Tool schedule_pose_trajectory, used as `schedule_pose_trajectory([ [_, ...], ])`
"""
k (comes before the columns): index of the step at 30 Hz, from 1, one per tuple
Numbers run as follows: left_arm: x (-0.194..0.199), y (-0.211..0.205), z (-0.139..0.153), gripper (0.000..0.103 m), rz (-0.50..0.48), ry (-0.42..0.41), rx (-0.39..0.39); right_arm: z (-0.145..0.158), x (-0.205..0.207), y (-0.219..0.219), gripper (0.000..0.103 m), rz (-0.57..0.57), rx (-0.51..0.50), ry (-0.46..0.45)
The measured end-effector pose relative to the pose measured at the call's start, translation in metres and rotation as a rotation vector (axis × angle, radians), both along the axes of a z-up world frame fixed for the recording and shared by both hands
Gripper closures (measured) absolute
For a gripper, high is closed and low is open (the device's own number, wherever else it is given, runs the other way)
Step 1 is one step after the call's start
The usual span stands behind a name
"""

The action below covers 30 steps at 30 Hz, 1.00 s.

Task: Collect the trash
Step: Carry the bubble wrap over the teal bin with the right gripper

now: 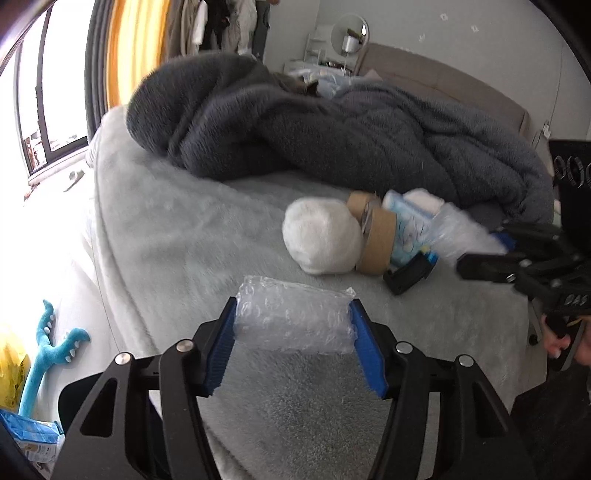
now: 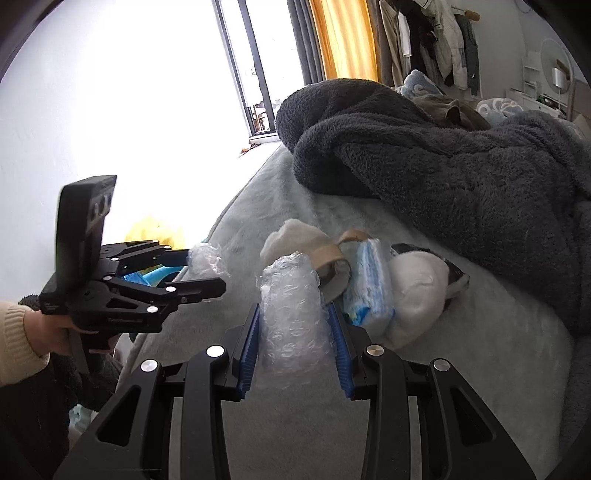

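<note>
Both jaws pinch bubble wrap: your left gripper (image 1: 293, 325) a roll (image 1: 293, 319), your right gripper (image 2: 295, 328) another wad (image 2: 291, 314); light, squashy, probably slippery, so grip mid-bundle.

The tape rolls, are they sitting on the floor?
No, the tape rolls sit on the bed beside a white ball.

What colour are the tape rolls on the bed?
Brown, like kraft paper; the tape rolls show best in the left wrist view.

Home bedroom, bed (image 1: 166, 236), dark blanket (image 1: 332, 136), hanging clothes (image 2: 424, 33)
</note>
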<state>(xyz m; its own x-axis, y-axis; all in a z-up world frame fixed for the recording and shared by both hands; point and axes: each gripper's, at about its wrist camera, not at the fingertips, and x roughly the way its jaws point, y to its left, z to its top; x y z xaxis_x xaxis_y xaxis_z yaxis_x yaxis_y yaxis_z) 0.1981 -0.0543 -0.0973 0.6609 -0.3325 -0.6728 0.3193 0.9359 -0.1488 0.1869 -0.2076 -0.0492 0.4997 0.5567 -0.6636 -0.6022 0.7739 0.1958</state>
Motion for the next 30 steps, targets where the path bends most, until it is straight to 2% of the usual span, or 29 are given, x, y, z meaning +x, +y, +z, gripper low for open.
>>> schedule_pose_trajectory([
  [7, -0.007, 0.038, 0.016, 0.041, 0.116, -0.048, 0.017, 0.01, 0.012, 0.045, 0.066, 0.014, 0.034, -0.004],
  [13, -0.008, 0.088, 0.01, 0.041, 0.245, -0.013, 0.042, 0.017, 0.018, 0.099, 0.066, 0.057, 0.04, -0.007],
  [22, -0.014, 0.163, -0.027, 0.041, 0.366, 0.143, 0.051, 0.012, 0.014, 0.169, 0.066, 0.165, 0.047, 0.018],
  [30, -0.026, 0.205, -0.064, 0.041, 0.408, 0.293, 0.052, 0.006, 0.009, 0.221, 0.066, 0.23, 0.047, 0.043],
])
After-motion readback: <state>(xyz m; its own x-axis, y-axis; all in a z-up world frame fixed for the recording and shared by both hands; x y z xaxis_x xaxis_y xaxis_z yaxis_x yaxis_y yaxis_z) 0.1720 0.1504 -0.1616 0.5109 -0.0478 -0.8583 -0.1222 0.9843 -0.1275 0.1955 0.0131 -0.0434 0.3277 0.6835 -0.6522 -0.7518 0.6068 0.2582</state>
